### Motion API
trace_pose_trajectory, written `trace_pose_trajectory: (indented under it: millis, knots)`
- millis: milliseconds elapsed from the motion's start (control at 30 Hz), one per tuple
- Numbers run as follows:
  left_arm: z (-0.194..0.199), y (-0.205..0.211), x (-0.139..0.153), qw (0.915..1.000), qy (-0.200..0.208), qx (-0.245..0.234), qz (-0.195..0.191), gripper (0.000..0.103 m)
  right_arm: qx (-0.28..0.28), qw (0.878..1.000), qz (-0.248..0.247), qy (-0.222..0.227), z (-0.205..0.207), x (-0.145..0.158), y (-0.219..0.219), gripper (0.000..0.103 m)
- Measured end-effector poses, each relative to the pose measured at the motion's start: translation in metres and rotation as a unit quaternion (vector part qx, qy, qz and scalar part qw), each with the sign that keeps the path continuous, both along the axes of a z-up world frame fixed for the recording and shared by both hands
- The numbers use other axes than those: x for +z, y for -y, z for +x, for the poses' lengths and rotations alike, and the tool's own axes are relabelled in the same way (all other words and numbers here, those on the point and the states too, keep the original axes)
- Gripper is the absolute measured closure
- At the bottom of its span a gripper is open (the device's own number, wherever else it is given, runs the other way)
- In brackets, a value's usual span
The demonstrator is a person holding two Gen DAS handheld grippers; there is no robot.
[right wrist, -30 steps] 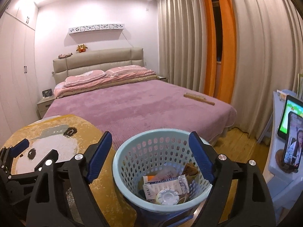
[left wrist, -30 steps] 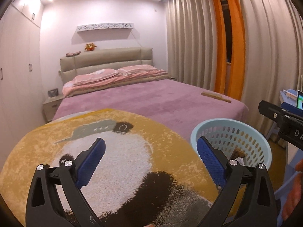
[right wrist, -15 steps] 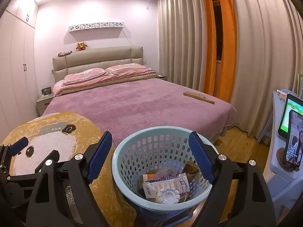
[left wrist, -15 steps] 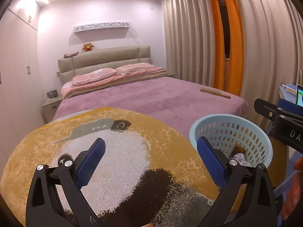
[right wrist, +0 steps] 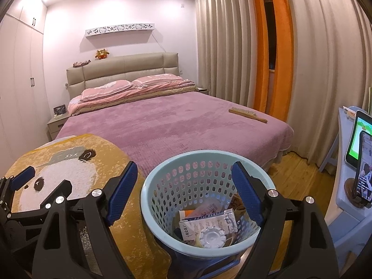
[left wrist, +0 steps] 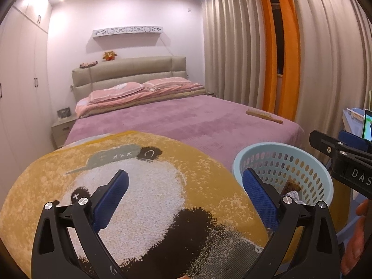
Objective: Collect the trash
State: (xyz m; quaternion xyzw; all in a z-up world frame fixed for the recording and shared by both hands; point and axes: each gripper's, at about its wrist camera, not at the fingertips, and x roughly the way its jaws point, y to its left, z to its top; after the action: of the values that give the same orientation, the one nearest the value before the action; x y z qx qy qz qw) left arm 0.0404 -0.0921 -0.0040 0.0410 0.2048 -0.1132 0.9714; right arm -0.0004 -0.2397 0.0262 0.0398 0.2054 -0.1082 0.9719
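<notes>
A light blue perforated basket [right wrist: 162, 174] sits in front of me and holds trash: a white carton [right wrist: 209, 223], a white round lid [right wrist: 212, 237] and wrappers. My right gripper [right wrist: 183, 193] is open and empty, its blue pads to either side of the basket's rim. My left gripper [left wrist: 186, 197] is open and empty over a round yellow panda rug [left wrist: 197, 167]. The basket also shows at the right of the left wrist view [left wrist: 302, 148].
A bed with a purple cover [right wrist: 174, 125] lies behind, with a wooden brush [right wrist: 247, 115] on its right side. Curtains [right wrist: 313, 58] hang at the right. A blue desk with a tablet [right wrist: 355, 139] and phone stands at far right. Wardrobe [right wrist: 18, 81] at the left.
Both views have shifted slightly: the basket and rug sit a little lower in frame. Both grippers stay open and empty.
</notes>
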Motion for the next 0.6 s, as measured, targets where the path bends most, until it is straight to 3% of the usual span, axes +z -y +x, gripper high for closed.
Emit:
trace_pose_trajectory:
  millis: [600]
  knots:
    - [0.0010,-0.0007,0.0015,1.0000,0.000,0.006,-0.005,0.008,0.006,1.000,0.006,-0.007,0.0052,-0.0032,0.0012,0.024]
